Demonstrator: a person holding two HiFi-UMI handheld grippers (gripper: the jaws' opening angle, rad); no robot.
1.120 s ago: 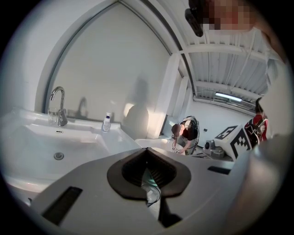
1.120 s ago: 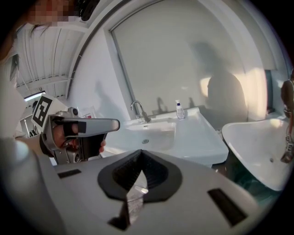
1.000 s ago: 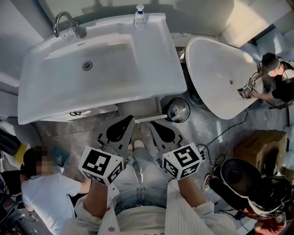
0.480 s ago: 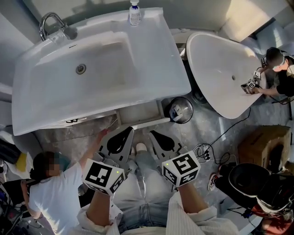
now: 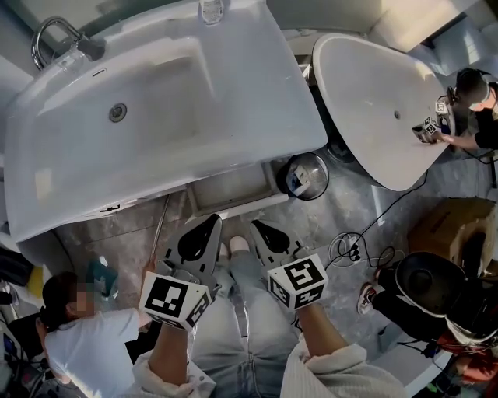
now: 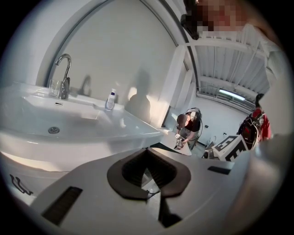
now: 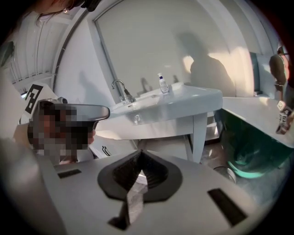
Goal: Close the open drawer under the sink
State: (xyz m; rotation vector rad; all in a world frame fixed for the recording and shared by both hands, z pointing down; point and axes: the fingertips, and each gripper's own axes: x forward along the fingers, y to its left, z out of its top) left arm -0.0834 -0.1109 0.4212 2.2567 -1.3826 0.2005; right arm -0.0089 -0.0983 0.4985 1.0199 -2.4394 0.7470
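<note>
While I hold both claws low over my knees, the white sink [image 5: 156, 116] fills the space ahead of them and above, its bowl lying forward and to the left of my left claw [image 5: 212, 224]. Off to the right of my right claw [image 5: 255, 226], well apart, a second white basin [image 5: 366, 101] stands, and a person [image 5: 476, 109] leans at its far edge with another marker cube in hand.

Straight ahead of both claw tips, the drawer [image 5: 229, 189] juts out open from under the sink's front edge. Its grey inside shows, and its front lip is near my tips but not touching them. Neither claw is on it.

Behind and to the left of my left claw, a person in a white top [image 5: 74, 330] crouches on the floor. A cardboard box [image 5: 447, 225] sits far to the right of my right claw. Just right of the drawer, forward of my right claw, is a round metal bin [image 5: 303, 176].

My left claw [image 6: 148, 149] is pinched together at the tips with only an empty hollow behind them. My right claw [image 7: 139, 152] is drawn together the same way, gripping nothing.

Far ahead, at the sink's back left corner, stands the faucet [image 5: 53, 39], and a small clear bottle [image 5: 212, 9] sits on the sink's back rim.
</note>
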